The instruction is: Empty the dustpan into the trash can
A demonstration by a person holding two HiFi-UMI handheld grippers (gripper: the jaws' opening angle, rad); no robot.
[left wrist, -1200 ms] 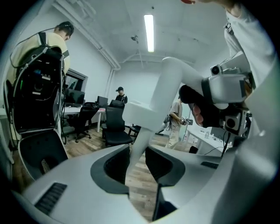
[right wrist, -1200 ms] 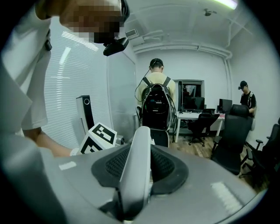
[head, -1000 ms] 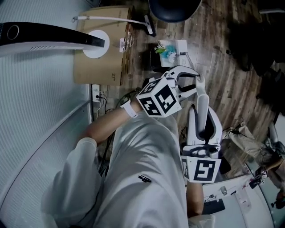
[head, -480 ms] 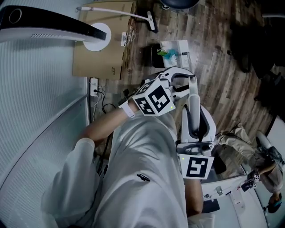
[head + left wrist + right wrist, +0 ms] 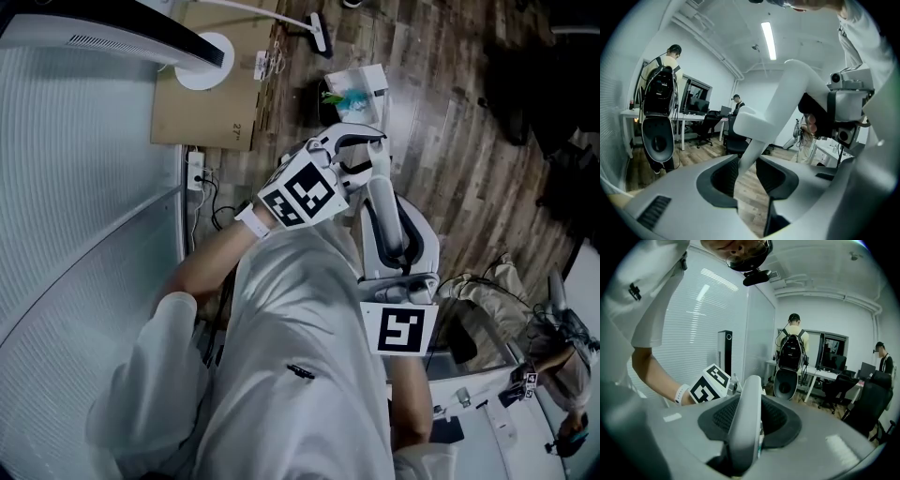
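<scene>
1. Wood-plank floor point(image 5: 469, 122), with a ribbed glass wall point(image 5: 84, 187) on the left.
2. Right gripper point(image 5: 749, 408): fingers point(image 5: 780, 420) are closed onto the pale grey-white handle point(image 5: 382, 220) of the white plastic dustpan point(image 5: 420, 248). Reads as a firm hold.
3. Left gripper point(image 5: 747, 171): fingers point(image 5: 719, 180) stand wide, with a thin white part of the pan between them. Floor shows past one side, so it looks steadied rather than clamped.
4. Dustpan is held off the floor between both grippers. Its contents are not visible.
5. Small dark trash can with a pale liner and coloured scraps point(image 5: 354, 89) sits on the floor beyond the left gripper. The pan is not over it yet.
6. Risks:
   - The loose left hold could let the thin part slide out as the pan tips.
   - The handle could twist in the right fingers.
   - Either way, litter would drop onto the floor short of the small opening.
7. Count:
   - two grippers
   - one dustpan
   - one trash can
   - one flat brown cardboard box point(image 5: 211, 108)
   - two bystanders: one with a black backpack point(image 5: 661, 82) and one farther off point(image 5: 737, 101)
</scene>
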